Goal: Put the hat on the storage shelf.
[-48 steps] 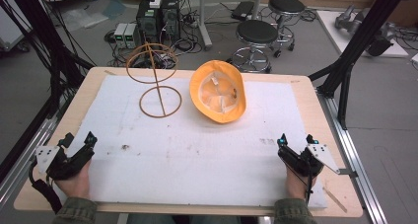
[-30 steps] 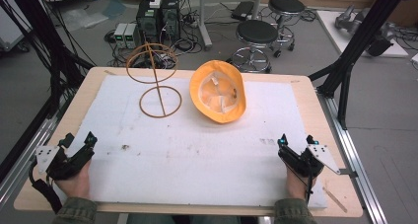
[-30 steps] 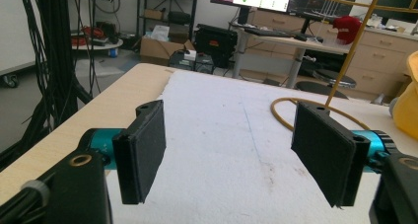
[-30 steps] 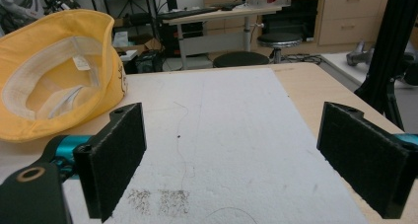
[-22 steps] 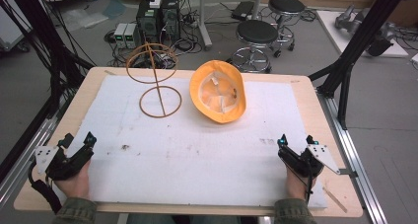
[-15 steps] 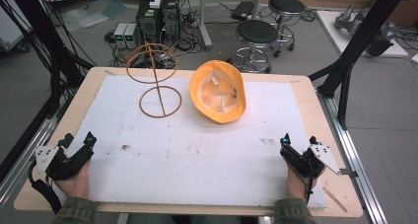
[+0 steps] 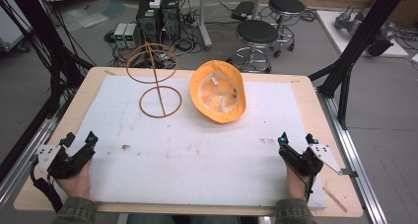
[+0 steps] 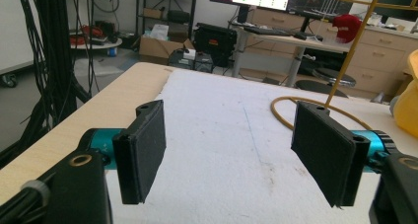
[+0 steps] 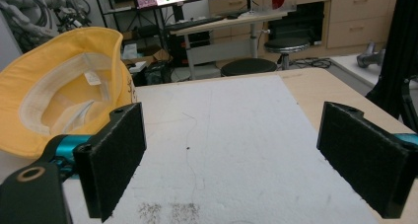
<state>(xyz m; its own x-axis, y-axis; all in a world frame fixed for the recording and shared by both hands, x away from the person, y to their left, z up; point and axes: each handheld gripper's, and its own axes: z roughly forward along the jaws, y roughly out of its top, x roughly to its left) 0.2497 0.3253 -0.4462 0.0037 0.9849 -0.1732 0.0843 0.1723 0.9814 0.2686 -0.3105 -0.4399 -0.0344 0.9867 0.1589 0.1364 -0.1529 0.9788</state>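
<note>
Both jaws spread wide, empty: the left gripper [image 7: 79, 144] near the table's left edge, the right gripper [image 7: 297, 141] near its right. The yellow bucket hat [image 7: 218, 91] and wire stand [image 7: 155, 81] lie well ahead, bare white mat [image 7: 197, 155] between.

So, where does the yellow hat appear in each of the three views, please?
High view: yellow hat lies brim up at upper centre, right of the wire stand.
Left gripper view: a sliver at the right edge.
Right gripper view: large, at upper left.
Shared landmark: the white mat.
</note>
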